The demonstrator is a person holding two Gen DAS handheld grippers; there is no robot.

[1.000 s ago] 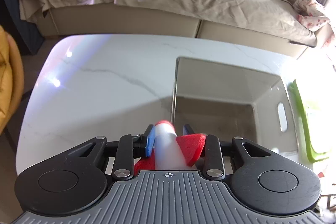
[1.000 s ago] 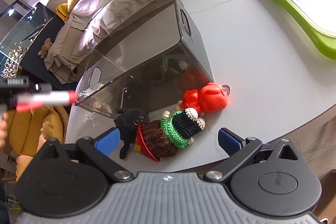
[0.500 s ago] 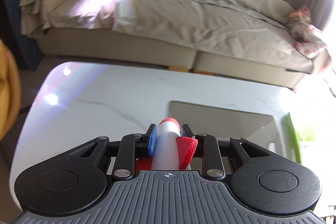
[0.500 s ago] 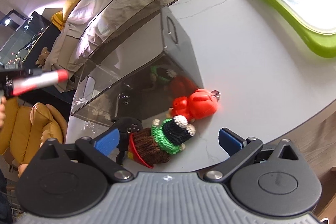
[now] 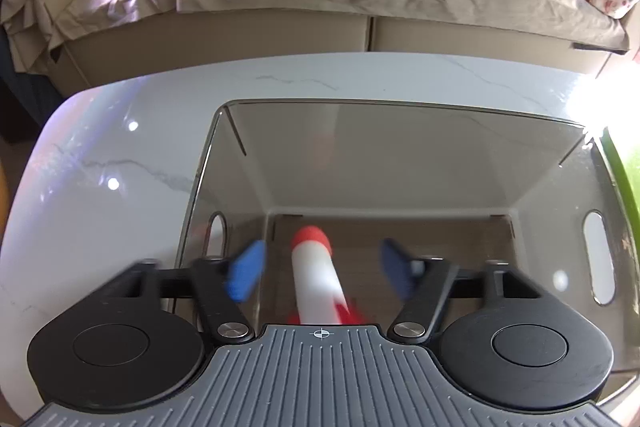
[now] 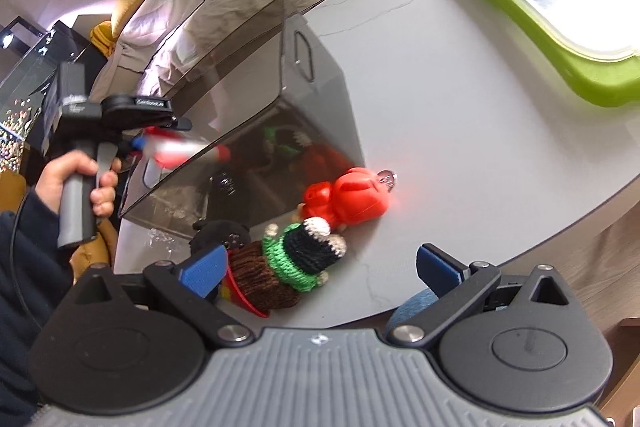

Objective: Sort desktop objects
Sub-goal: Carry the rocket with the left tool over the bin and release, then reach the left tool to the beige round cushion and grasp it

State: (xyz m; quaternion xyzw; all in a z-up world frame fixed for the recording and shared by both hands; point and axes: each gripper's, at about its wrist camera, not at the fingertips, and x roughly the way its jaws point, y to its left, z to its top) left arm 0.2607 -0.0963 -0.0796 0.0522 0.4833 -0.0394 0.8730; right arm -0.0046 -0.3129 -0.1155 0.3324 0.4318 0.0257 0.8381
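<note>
The left gripper, clamped on the toy rocket half a second ago, now has its jaws spread wide with the blurred rocket loose between them, nose pointing to 12 o'clock over the open mouth of the smoked acrylic bin; I judge it is dropping in, so this item is as good as sorted. The rocket is a smooth white tube with a rounded red tip and red fins, probably soft foam. The bin is rigid, glossy and translucent, with oval handle slots, on a polished marble-look table. The right gripper is released and empty, poised over the unsorted knitted doll, woolly and yielding; at 1 o'clock from it lies a hard, shiny red plastic figure, both just beside the bin wall.
</note>
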